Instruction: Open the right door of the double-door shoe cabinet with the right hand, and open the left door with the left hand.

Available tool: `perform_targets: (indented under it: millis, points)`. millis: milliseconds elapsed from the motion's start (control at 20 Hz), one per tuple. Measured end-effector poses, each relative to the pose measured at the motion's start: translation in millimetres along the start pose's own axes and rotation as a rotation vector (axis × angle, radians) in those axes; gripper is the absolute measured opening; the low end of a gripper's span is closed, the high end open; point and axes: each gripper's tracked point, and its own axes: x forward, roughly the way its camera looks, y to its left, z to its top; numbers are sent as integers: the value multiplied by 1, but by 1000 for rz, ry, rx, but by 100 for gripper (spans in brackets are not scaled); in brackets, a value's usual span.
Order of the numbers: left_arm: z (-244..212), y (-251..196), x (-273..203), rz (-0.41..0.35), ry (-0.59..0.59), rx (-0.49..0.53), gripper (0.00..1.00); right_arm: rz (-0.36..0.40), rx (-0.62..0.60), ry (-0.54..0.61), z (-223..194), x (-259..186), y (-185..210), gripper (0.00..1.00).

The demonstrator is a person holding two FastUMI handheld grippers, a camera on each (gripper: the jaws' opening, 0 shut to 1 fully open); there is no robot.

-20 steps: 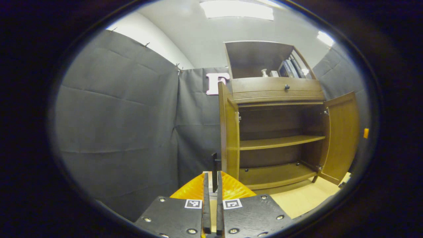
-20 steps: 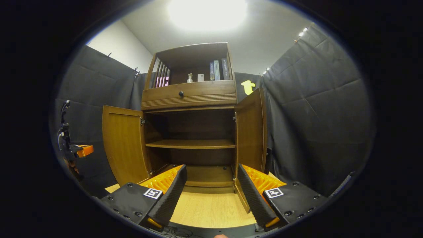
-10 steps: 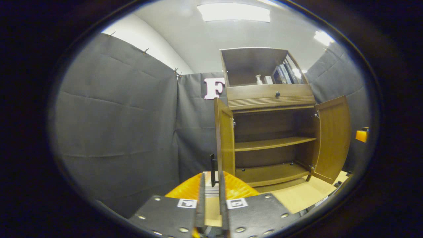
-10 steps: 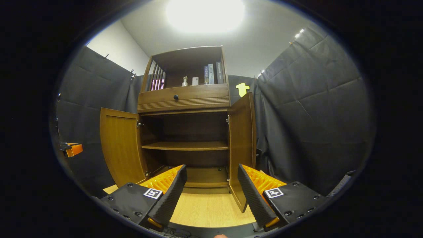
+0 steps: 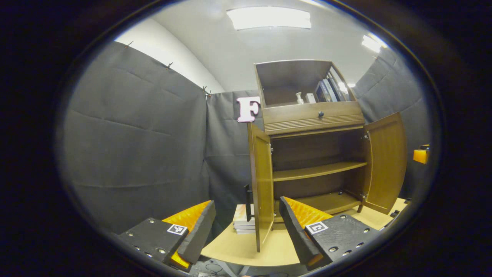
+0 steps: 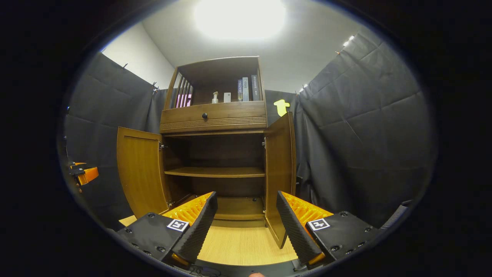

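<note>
The wooden shoe cabinet (image 6: 215, 117) stands with both doors swung out and its shelves bare. In the left gripper view the left door (image 5: 261, 181) is edge-on just beyond my left gripper (image 5: 246, 231), which is open with nothing between its fingers. The door's black handle (image 5: 248, 202) sits between and beyond the fingers, apart from both. The right door (image 5: 386, 161) hangs open at the far side. In the right gripper view my right gripper (image 6: 246, 227) is open and empty, short of the right door (image 6: 280, 173). The left door (image 6: 140, 173) shows its inner face.
A small stack of books (image 5: 242, 221) lies on the floor by the left door. The top shelf holds books (image 6: 246, 82) and a small bottle (image 6: 215, 97); below it is a drawer with a black knob (image 6: 205, 115). Black cloth walls close in on both sides. The floor is light wood (image 6: 238, 246).
My left gripper has opened off the left door's black handle and drawn back a little. The right gripper has stayed open and eased back slightly; both doors remain open.
</note>
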Motion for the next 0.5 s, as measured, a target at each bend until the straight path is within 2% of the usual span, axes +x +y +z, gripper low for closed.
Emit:
perform_targets:
  millis: [500]
  points:
    - [1,5,5,-10,-3,16,97,-17,-11,-6,1,1,3,96]
